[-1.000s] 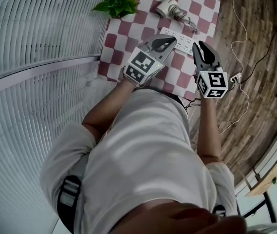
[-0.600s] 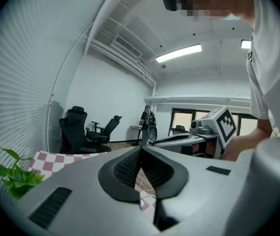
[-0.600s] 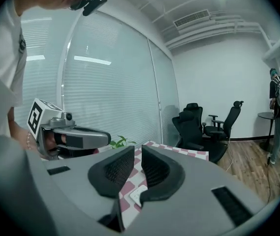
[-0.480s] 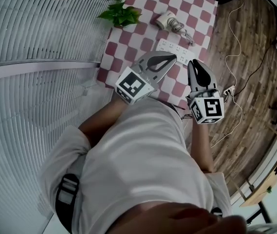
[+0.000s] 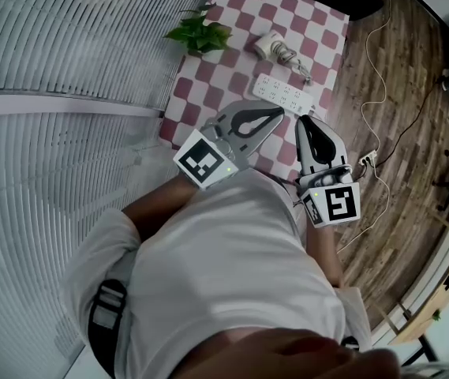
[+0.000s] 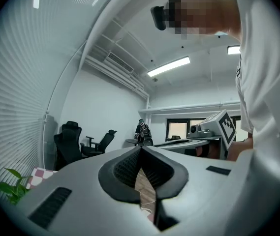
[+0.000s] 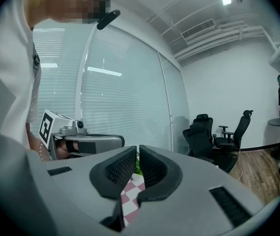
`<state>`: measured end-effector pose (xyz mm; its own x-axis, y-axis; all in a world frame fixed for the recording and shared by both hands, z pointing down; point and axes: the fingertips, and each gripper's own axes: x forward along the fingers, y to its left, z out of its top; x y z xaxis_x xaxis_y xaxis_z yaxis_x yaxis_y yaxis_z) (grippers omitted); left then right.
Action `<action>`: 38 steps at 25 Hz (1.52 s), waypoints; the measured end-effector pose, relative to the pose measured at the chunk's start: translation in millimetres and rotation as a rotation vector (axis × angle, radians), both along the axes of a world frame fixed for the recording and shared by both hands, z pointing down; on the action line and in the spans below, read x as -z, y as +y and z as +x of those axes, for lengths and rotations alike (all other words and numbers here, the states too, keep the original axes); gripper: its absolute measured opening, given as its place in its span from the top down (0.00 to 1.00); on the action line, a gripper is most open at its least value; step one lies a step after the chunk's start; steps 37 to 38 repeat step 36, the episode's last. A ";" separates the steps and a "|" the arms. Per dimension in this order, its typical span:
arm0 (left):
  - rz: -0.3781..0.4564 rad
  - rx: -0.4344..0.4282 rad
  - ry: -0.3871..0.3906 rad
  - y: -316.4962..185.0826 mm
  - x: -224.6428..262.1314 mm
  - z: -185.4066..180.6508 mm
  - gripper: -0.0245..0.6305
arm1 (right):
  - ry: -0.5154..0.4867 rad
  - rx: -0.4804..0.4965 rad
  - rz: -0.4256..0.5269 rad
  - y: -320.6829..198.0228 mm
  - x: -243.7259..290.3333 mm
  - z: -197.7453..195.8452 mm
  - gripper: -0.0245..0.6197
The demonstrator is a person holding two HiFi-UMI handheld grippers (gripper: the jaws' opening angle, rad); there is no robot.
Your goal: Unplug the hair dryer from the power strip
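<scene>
On the red-and-white checked tablecloth (image 5: 232, 69) lies a white hair dryer (image 5: 274, 47), its cord (image 5: 301, 69) trailing toward the white power strip (image 5: 286, 95). Whether the plug sits in a socket is too small to tell. Both grippers are held high in front of the person's chest, well above the table and apart from both objects. My left gripper (image 5: 279, 111) (image 6: 140, 149) is shut and empty. My right gripper (image 5: 304, 120) (image 7: 137, 151) has just been closing, and its pads now stand almost together with nothing between them.
A potted green plant (image 5: 200, 32) stands at the cloth's left edge beside the slatted blind wall (image 5: 66, 61). On the wooden floor (image 5: 382, 93) to the right run thin white cables (image 5: 376, 50) and a small plug block (image 5: 365, 160). Office chairs (image 7: 221, 134) stand farther off.
Both grippers have risen away from the table toward the person's chest and look larger in the head view. The right gripper's jaws have closed.
</scene>
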<state>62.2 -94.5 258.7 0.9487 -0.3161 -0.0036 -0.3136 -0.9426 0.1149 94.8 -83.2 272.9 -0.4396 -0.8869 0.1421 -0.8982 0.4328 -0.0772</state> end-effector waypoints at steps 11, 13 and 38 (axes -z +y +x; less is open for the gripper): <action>0.016 -0.011 0.028 17.4 21.6 -3.3 0.92 | 0.013 0.013 0.056 12.1 31.1 -7.1 0.91; 0.016 -0.011 0.024 15.9 20.2 -2.9 0.92 | 0.018 0.008 0.059 12.2 32.3 -6.4 0.91; -0.012 0.000 0.019 3.9 12.1 -1.4 0.92 | 0.025 0.006 0.054 6.0 32.1 -3.1 0.91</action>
